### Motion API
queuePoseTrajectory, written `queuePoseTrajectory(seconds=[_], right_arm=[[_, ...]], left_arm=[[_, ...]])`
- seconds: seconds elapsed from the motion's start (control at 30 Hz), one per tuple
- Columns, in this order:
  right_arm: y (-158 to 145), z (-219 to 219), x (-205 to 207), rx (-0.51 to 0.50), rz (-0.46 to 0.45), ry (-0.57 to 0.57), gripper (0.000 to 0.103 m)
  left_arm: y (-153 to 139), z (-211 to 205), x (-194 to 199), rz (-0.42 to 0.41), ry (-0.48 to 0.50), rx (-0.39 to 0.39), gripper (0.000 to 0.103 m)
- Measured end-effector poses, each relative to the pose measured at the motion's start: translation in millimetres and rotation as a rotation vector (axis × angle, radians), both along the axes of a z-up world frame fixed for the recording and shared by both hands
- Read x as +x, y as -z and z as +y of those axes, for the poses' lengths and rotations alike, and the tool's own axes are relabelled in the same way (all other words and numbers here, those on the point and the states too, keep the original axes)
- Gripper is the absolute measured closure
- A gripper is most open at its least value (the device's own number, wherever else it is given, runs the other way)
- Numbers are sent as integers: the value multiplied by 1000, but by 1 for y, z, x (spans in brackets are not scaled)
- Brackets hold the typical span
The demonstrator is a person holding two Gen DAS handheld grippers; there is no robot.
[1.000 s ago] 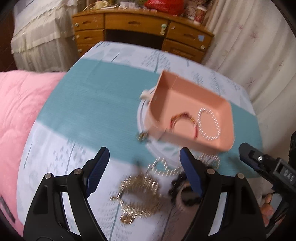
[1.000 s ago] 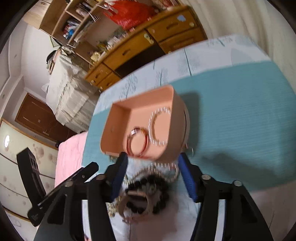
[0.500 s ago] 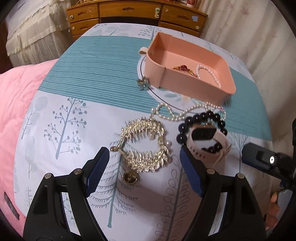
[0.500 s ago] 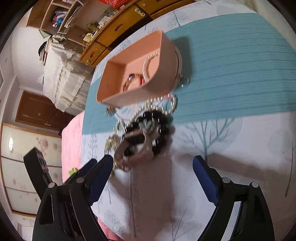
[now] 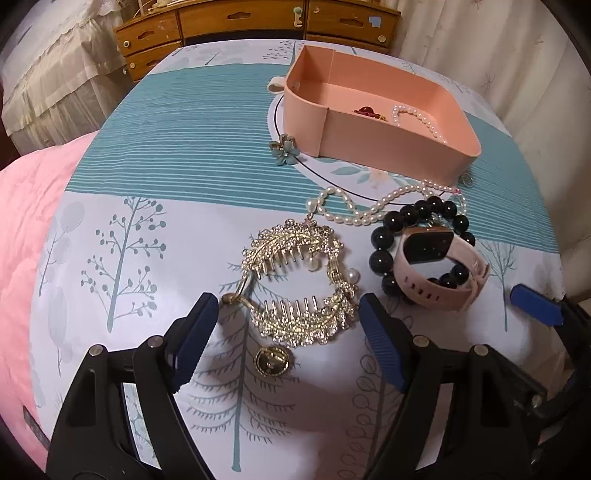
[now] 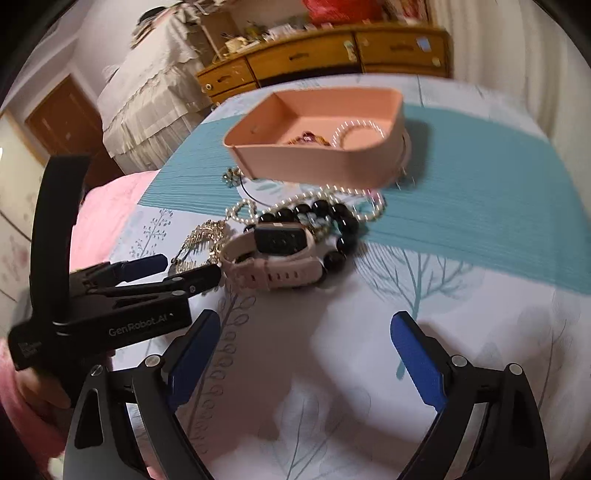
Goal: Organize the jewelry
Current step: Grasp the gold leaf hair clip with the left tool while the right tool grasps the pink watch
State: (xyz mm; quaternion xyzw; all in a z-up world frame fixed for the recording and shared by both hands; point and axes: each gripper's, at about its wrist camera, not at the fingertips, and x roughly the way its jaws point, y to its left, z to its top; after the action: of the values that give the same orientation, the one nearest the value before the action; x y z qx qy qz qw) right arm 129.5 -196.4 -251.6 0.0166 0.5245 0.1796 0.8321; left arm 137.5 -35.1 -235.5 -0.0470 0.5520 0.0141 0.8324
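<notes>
A pink tray (image 5: 391,147) (image 6: 314,168) on the table holds a red bracelet (image 5: 365,110) and a pearl bracelet (image 5: 417,120). In front of it lie a pearl necklace (image 5: 369,212), a black bead bracelet (image 5: 384,243), a pink-strapped smartwatch (image 5: 436,273) (image 6: 277,254), gold leaf hair combs (image 5: 299,280), a round gold piece (image 5: 273,362) and a blue flower brooch (image 5: 284,153). My left gripper (image 5: 286,343) is open and empty, its fingers either side of the gold combs. My right gripper (image 6: 306,354) is open and empty, short of the watch.
The table has a teal and white tree-print cloth (image 5: 177,136). A pink quilt (image 5: 33,221) lies at the left. A wooden dresser (image 5: 258,22) stands behind the table. Curtains hang at the right.
Both grippers have dropped lower and closer to the jewelry on the cloth. The left one now straddles the gold combs; the right one has swung round to face the watch.
</notes>
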Motion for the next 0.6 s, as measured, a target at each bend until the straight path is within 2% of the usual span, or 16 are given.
queuePoseTrajectory(seconds=[0.13, 0.27, 0.37, 0.4, 0.6], right_arm=[[-2, 13, 0, -62, -105, -48, 9], [2, 12, 1, -127, -168, -115, 9], [6, 15, 3, -119, -182, -150, 9], [7, 17, 4, -115, -186, -165, 9], [14, 31, 2, -118, -219, -208, 9]], left_arm=[[4, 1, 6, -17, 8, -2, 26], [6, 4, 13, -42, 9, 9, 27], [6, 5, 15, -56, 14, 8, 30], [5, 4, 15, -63, 21, 3, 36], [0, 8, 11, -80, -12, -6, 37]])
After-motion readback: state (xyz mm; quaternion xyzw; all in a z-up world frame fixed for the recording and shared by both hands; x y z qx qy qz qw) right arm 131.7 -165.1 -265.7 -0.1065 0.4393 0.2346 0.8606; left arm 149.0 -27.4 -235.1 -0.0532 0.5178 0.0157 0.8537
